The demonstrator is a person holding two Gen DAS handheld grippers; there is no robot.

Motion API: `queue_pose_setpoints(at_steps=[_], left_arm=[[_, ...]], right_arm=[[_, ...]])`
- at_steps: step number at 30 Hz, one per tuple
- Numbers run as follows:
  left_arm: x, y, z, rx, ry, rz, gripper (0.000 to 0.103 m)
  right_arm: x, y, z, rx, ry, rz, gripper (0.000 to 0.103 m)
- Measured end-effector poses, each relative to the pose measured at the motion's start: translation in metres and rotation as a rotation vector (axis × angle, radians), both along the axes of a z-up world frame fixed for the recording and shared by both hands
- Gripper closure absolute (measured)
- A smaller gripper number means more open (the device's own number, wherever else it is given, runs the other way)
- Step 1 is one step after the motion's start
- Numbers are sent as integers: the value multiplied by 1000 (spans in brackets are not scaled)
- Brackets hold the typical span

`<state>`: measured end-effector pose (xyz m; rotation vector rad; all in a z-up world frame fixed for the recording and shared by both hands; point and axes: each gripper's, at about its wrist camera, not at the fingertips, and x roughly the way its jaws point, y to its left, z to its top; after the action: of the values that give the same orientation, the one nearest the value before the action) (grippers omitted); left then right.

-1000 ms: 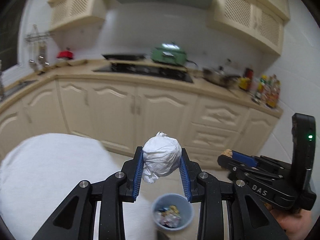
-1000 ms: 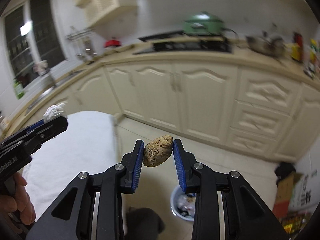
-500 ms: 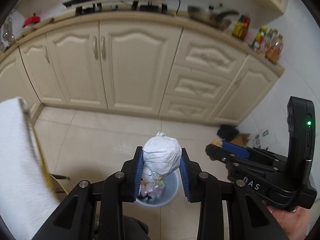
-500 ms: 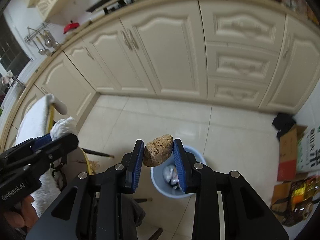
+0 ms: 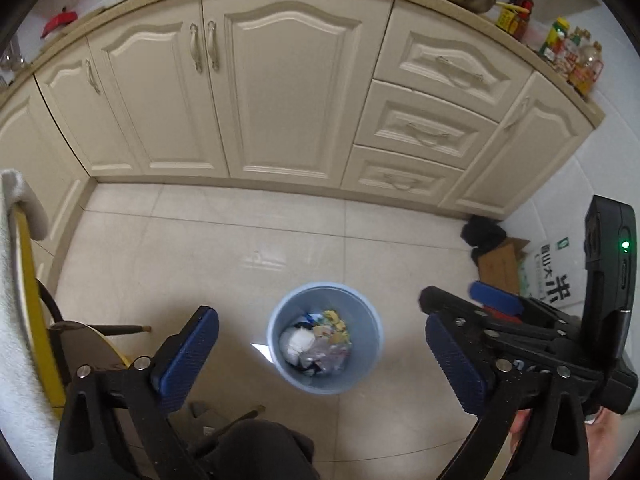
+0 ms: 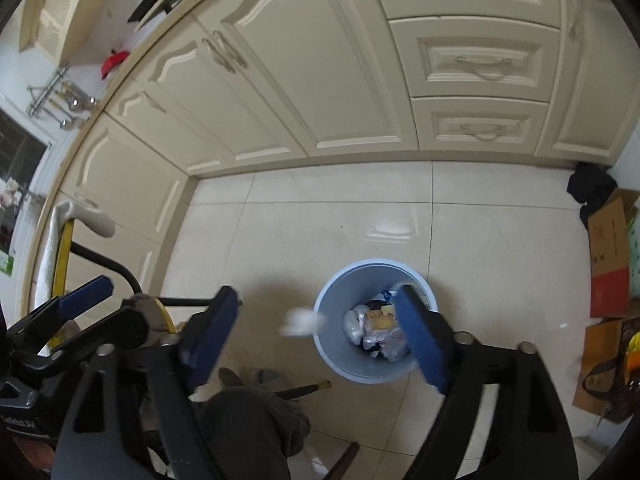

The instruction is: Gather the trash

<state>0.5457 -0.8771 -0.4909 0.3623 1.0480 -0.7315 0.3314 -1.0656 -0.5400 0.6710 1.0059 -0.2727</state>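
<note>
A light blue bin (image 5: 370, 320) holding mixed rubbish stands on the tiled floor straight below both grippers. My left gripper (image 5: 320, 360) hangs over it, its jaws opening wide with nothing between them. The white paper wad (image 5: 298, 342) shows over the bin's contents, on the left. In the right wrist view the same bin (image 6: 340, 364) sits between my right gripper's (image 6: 316, 340) spreading fingers, which are opening and hold nothing. There the white wad (image 6: 302, 320) is a blur in the air at the bin's left rim. A brownish lump (image 6: 382, 322) lies among the rubbish.
Cream cabinets (image 5: 280, 92) line the far side of the floor. Cardboard boxes (image 6: 608, 256) and a dark bundle (image 5: 482, 232) sit at the right wall. A yellow-edged table (image 5: 28, 300) with a white cloth is at the left. A person's dark knee (image 6: 248, 420) is at the bottom.
Both grippers tipped down over the bin and went from shut to wide open. The white wad left the left jaws and the brown lump left the right jaws, both dropping towards the bin.
</note>
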Motion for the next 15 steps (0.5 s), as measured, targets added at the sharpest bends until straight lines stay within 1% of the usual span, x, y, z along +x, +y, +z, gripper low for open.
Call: queue_pose_setpoints(at_steps=[1,3,5,8,11,15], left_arm=[[9,-13,0,8,-7,5,1],[8,-24,4,13,-15,14,1],[5,-28,8,6,-33,23,1],[-13,-10,27,-9,-75,26,1],[-32,12,51,-32,-115,39,1],[-60,56,88,-92,-177,78,1]], right_arm=[[-2,0,1,-4,-5,-10,2],[-5,0,4,-14,-18,-31,0],[-7,1,6,-23,-7,-48,0],[-9,3,16,-17,-8,-49,0],[-10,11,34,-44,-20,-38,0],[-13,30,69,-79,-67,-22,0]])
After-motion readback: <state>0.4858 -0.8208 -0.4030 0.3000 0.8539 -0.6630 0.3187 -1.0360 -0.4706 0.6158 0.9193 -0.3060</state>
